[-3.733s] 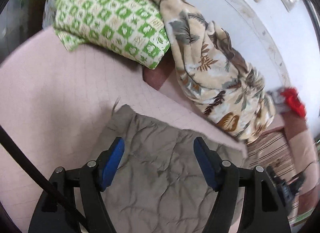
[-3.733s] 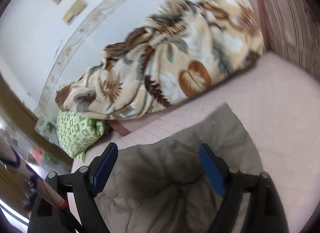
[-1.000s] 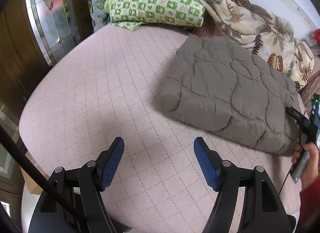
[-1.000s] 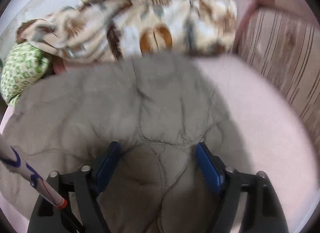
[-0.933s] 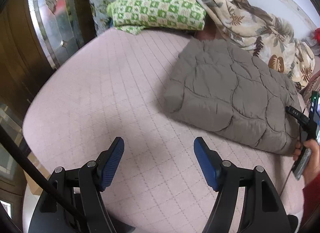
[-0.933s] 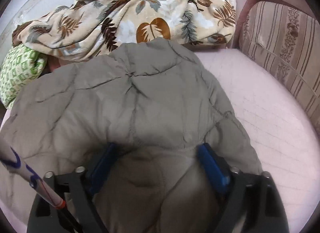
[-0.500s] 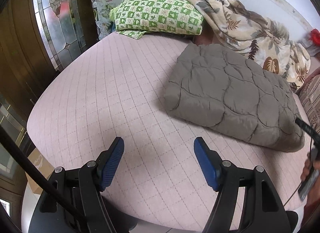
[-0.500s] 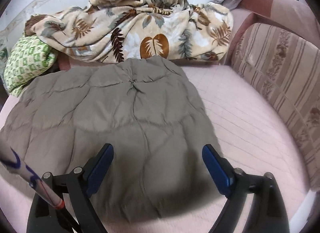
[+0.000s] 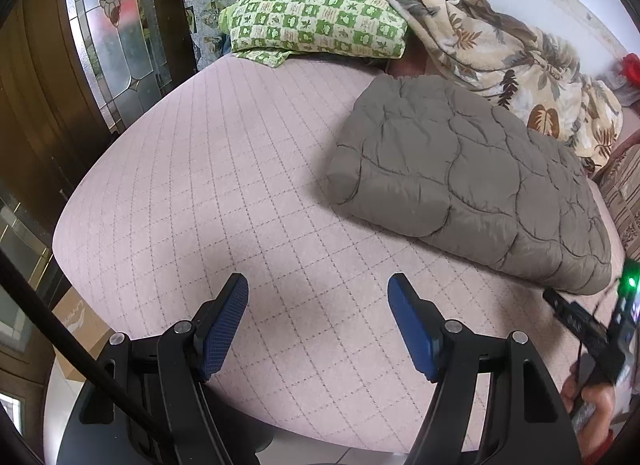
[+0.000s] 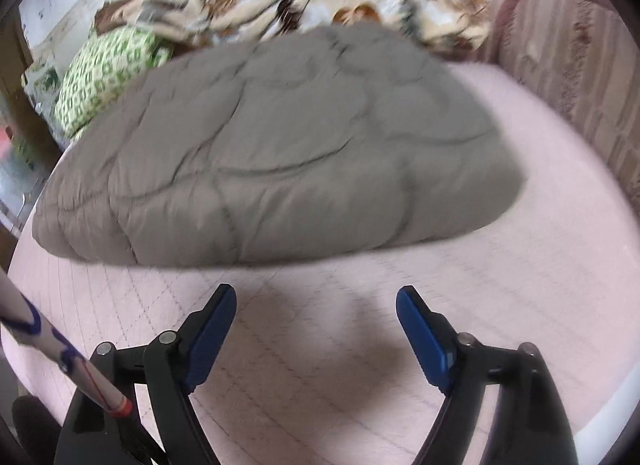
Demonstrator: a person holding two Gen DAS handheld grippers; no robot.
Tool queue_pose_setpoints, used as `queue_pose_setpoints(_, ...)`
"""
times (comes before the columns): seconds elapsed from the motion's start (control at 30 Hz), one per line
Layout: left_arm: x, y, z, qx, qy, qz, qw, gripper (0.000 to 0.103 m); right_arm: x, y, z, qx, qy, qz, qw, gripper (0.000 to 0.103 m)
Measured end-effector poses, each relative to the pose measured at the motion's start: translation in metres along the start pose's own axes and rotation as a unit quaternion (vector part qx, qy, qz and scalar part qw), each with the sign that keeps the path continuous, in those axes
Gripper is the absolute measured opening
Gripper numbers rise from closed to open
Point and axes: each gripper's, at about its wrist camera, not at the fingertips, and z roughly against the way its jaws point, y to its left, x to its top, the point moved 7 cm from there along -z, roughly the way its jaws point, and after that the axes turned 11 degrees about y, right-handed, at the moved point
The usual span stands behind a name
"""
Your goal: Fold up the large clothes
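A grey-brown quilted padded garment (image 9: 472,181) lies folded into a thick rectangle on the pink quilted bed (image 9: 224,169). It also shows in the right wrist view (image 10: 280,153), blurred. My left gripper (image 9: 318,305) is open and empty, held above the bed's front edge, well left of the garment. My right gripper (image 10: 316,313) is open and empty, just in front of the garment's near edge, not touching it. The right gripper's body and the hand holding it show at the lower right of the left wrist view (image 9: 592,341).
A green checked pillow (image 9: 316,25) and a leaf-print blanket (image 9: 500,41) lie along the back wall. A striped cushion (image 10: 576,77) stands at the bed's right. A wooden door with leaded glass (image 9: 116,25) and a cardboard box (image 9: 76,321) are on the left.
Both grippers have pulled back from the folded garment toward the bed's front edge. The right gripper, earlier over the garment, now hovers over bare bed. The garment has not moved.
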Motion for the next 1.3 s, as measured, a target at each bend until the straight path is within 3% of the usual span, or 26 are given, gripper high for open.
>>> queue_pose_setpoints(0.13,0.006,0.003,-0.008,0.006,0.004,0.001,1.0,0.071,0.019,0.01,-0.019,-0.005,0.01,-0.003,1.0,0.084)
queue_pose_setpoints(0.3,0.034,0.012,-0.034,-0.013,0.017,-0.001,0.9998,0.072,0.027,0.003,-0.002,0.023,0.003,0.013,1.0,0.084)
queue_pose_setpoints(0.43,0.08,0.016,-0.063,-0.056,0.028,0.003,0.998,0.072,0.033,-0.039,0.036,0.039,-0.025,-0.026,0.999,0.085)
queue_pose_setpoints(0.57,0.133,0.006,-0.104,-0.11,0.054,-0.006,0.9924,0.072,0.063,-0.097,0.062,0.048,-0.051,-0.095,0.993,0.091)
queue_pose_setpoints(0.63,0.155,-0.003,-0.128,-0.163,0.081,-0.007,0.9832,0.072,0.082,-0.12,0.057,0.068,-0.043,-0.131,0.988,0.097)
queue_pose_setpoints(0.7,0.171,-0.012,-0.15,-0.226,0.112,0.0,0.9677,0.072,0.102,-0.136,0.034,0.095,-0.008,-0.144,0.985,0.098)
queue_pose_setpoints(0.8,0.185,-0.028,-0.184,-0.311,0.161,0.017,0.9366,0.078,0.123,-0.157,-0.006,0.139,0.039,-0.18,0.973,0.098)
queue_pose_setpoints(1.0,0.188,-0.057,-0.226,-0.379,0.22,0.031,0.8986,0.093,0.145,-0.163,-0.073,0.214,0.095,-0.201,0.951,0.102)
queue_pose_setpoints(1.03,0.188,-0.063,-0.23,-0.384,0.228,0.037,0.8943,0.095,0.148,-0.159,-0.082,0.251,0.104,-0.205,0.94,0.103)
queue_pose_setpoints(1.1,0.189,-0.071,-0.227,-0.367,0.224,0.027,0.9026,0.095,0.155,-0.152,-0.085,0.287,0.1,-0.202,0.931,0.103)
queue_pose_setpoints(1.13,0.188,-0.077,-0.223,-0.348,0.219,0.017,0.9115,0.092,0.159,-0.143,-0.088,0.302,0.102,-0.193,0.928,0.101)
queue_pose_setpoints(1.17,0.187,-0.081,-0.218,-0.339,0.214,0.012,0.9161,0.08,0.162,-0.135,-0.093,0.317,0.109,-0.185,0.924,0.1)
queue_pose_setpoints(1.2,0.186,-0.084,-0.208,-0.332,0.209,0.007,0.9198,0.074,0.163,-0.13,-0.094,0.31,0.109,-0.184,0.926,0.097)
queue_pose_setpoints(1.27,0.185,-0.087,-0.191,-0.332,0.206,-0.001,0.9204,0.057,0.163,-0.124,-0.092,0.311,0.109,-0.188,0.925,0.081)
queue_pose_setpoints(1.3,0.184,-0.087,-0.181,-0.334,0.205,-0.006,0.9199,0.055,0.163,-0.123,-0.087,0.318,0.11,-0.195,0.921,0.068)
